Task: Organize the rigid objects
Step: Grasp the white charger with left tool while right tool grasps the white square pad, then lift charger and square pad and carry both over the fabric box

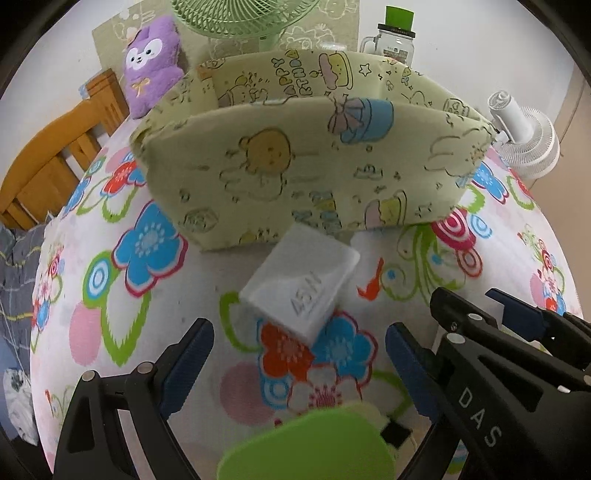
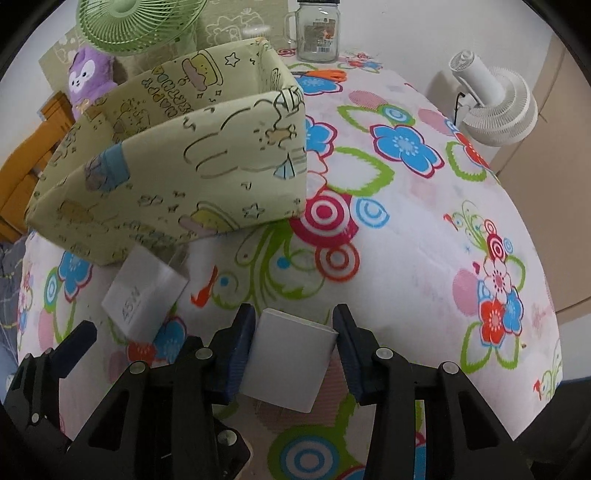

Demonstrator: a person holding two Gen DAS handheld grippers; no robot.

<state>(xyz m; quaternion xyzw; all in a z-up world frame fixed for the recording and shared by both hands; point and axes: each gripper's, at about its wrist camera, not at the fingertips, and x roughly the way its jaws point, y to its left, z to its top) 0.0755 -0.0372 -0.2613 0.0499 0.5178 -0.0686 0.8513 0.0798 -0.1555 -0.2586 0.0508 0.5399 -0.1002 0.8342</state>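
A white 45W charger (image 1: 301, 286) lies on the flowered tablecloth just in front of the pale green cartoon-print storage box (image 1: 314, 147); it also shows in the right wrist view (image 2: 144, 291). My left gripper (image 1: 299, 356) is open and empty, just short of the charger. A second white charger block (image 2: 290, 363) lies between the fingers of my right gripper (image 2: 293, 334); the left pad touches it and a small gap shows at the right pad. The box (image 2: 177, 170) stands open at the top, to the left. A green flat object (image 1: 306, 443) lies below my left gripper.
Behind the box are a green fan (image 1: 243, 18), a purple plush toy (image 1: 151, 66) and a glass jar mug (image 2: 317, 31). Orange scissors (image 2: 327, 75) lie near the jar. A white fan (image 2: 491, 107) stands at the table's right edge. A wooden chair (image 1: 48, 158) is at left.
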